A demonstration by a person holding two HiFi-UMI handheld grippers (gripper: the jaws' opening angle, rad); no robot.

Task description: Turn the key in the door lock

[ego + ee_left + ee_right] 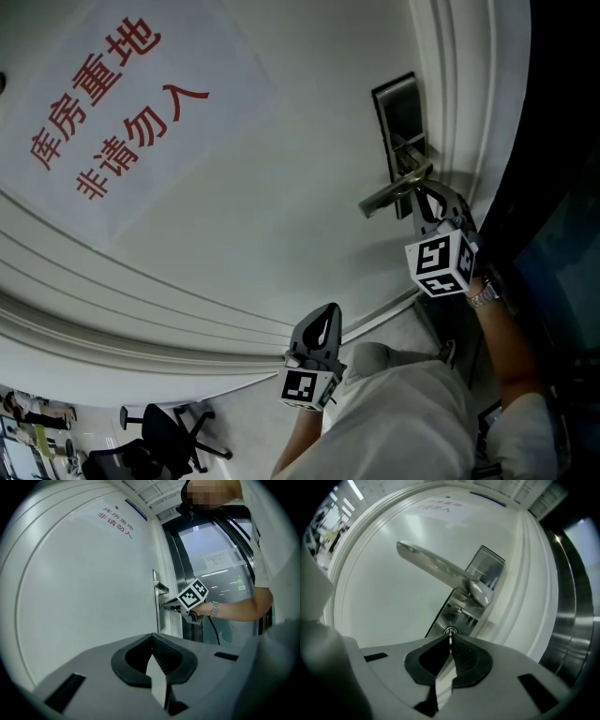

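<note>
The white door [234, 187] carries a steel lock plate [485, 569] with a lever handle [440, 566]. Under the handle sits the lock cylinder [450, 631], and a thin metal key [450, 636] stands edge-on in it. My right gripper [450, 639] points at the cylinder, its tips pinched on the key. In the head view the right gripper [422, 192] sits just below the handle [394, 192]. My left gripper [319, 323] hangs lower and to the left, away from the lock, shut with nothing in it. The left gripper view shows the right gripper [164, 604] at the door edge.
A white sign with red characters [103, 103] is stuck on the door at upper left. A steel and glass frame [567, 620] runs along the door's right edge. An office chair [159, 441] stands on the floor at bottom left. The person's leg [403, 412] is close below.
</note>
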